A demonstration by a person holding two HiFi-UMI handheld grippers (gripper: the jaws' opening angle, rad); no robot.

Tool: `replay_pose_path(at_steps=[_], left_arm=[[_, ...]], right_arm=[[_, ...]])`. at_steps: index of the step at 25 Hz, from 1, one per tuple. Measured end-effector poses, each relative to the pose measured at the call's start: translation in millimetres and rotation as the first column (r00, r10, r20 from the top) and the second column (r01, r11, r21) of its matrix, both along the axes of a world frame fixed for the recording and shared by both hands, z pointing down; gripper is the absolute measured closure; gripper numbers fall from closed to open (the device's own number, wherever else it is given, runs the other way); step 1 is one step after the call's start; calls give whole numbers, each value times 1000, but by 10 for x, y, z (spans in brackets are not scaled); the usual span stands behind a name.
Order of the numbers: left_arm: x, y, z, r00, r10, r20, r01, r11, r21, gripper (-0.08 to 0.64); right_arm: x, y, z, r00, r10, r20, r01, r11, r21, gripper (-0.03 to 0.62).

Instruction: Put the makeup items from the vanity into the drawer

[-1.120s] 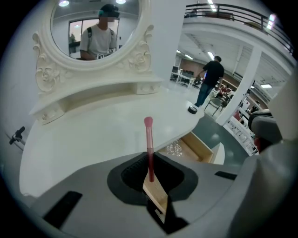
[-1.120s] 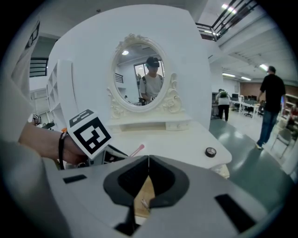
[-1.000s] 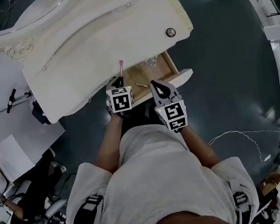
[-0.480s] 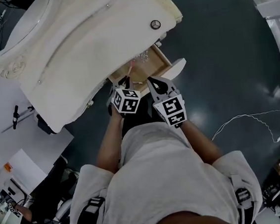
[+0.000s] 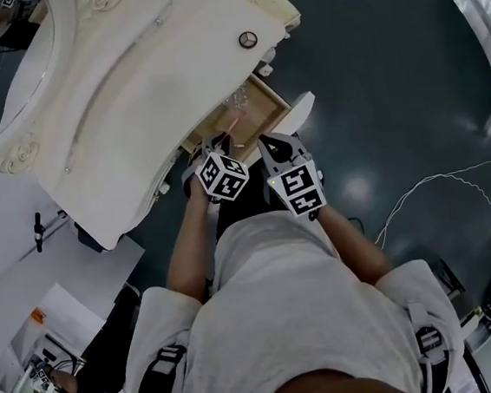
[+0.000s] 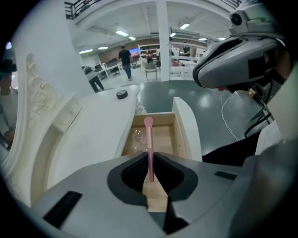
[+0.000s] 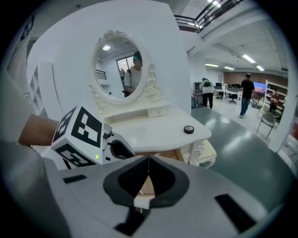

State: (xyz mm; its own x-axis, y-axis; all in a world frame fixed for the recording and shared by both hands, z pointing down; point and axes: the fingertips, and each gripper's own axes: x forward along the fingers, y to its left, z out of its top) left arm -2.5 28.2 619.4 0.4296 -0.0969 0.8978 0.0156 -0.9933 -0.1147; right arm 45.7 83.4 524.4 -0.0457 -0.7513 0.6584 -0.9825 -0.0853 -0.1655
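Well, starting at the left: the white vanity (image 6: 88,139) has its top nearly bare, with one small black round pot (image 6: 122,94) sitting out at 11 o'clock from my left gripper (image 6: 150,173). That gripper's jaws are closed almost all the way onto the tail end of a pink makeup brush (image 6: 149,139). The pads pinch the thin handle, and the rest of the brush sticks out ahead toward 12 o'clock with the soft head furthest from me.

I judge the brush to be very light, with a stiff, smooth handle and a tip that gives. Weight is no worry. The real risk is the handle swivelling or sliding between the pads, since I hold it so near its end; a hold nearer mid-handle would steady it. I would never grip the bristles.

From the left gripper view the brush lines up over the open drawer (image 6: 182,139), whose wooden floor lies at 12 o'clock. A clear crinkled packet (image 6: 138,138) already lies in the drawer, just left of the brush. I cannot tell how high above the wood the brush hangs.

To the right, my right gripper (image 7: 148,174) has its jaws shut tip to tip with nothing between them. It is near the drawer front, at 3 o'clock from the left one.
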Motion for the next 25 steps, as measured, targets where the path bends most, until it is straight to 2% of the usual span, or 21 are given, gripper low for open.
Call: replay_pose_path(at_steps=[3,12,16,25], left_arm=[[30,7,90,999,43,26,-44,999,3,517],[131,43,510,996,65,65,-63,997,-45,517],[200,56,737,994,75,80,-70,996,-60,517],[333,113,1101,991,80,112,-68,992,-103,517]], right_arm=[[28,20,64,1000,4,16,-4,1000,-20,577],[147,-13,395,994,76,81,-72,996,-50,577],[114,-14,556,991,80,105,-73,995,-71,577],[212,9,689,979,141,150,-130,988,-80,577]])
